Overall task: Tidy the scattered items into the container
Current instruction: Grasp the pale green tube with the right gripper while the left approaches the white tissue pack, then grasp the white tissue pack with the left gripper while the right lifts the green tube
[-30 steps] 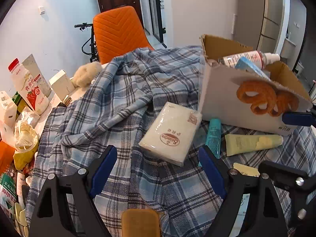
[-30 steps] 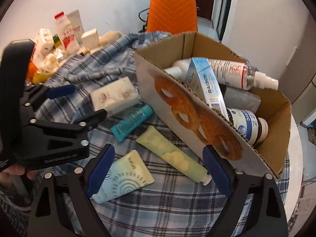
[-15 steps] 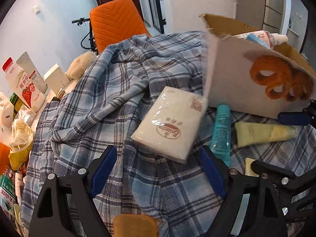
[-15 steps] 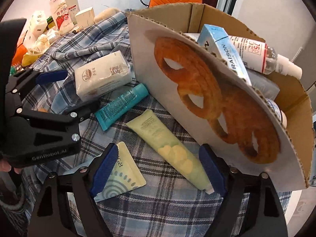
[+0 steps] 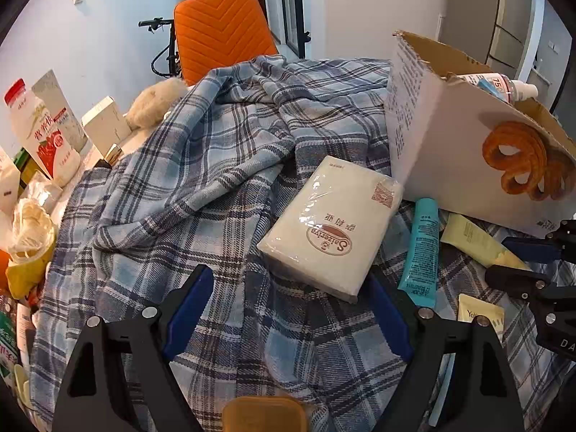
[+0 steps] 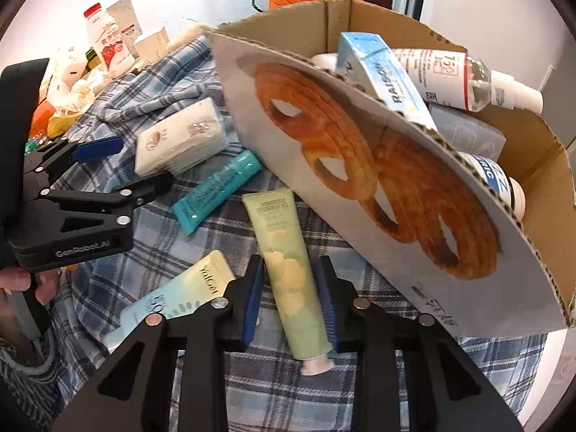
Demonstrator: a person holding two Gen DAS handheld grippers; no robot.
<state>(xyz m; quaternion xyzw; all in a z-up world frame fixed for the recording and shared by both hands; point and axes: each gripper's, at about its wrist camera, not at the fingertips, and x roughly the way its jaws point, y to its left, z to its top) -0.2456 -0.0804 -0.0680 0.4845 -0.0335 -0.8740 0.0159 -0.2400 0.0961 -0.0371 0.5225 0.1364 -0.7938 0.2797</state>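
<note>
A cardboard box (image 6: 378, 194) with a pretzel print stands on the plaid cloth and holds bottles and a blue carton. My right gripper (image 6: 291, 288) is shut on a pale green tube (image 6: 284, 262) lying beside the box. A teal tube (image 6: 216, 190), a yellow-blue sachet (image 6: 180, 298) and a white tissue pack (image 6: 180, 144) lie to its left. My left gripper (image 5: 288, 309) is open and empty, just short of the tissue pack (image 5: 331, 226). The box (image 5: 450, 165), the teal tube (image 5: 421, 248) and the green tube (image 5: 471, 241) show at the right of the left wrist view.
A rumpled blue plaid cloth (image 5: 201, 180) covers the table. Milk bottle (image 5: 39, 133), cartons and bags crowd the left edge. An orange chair (image 5: 223, 39) stands behind. The right gripper's fingers (image 5: 532, 248) show at the far right of the left wrist view.
My right gripper has moved down and forward and closed on the green tube. My left gripper has moved forward toward the tissue pack and stays open.
</note>
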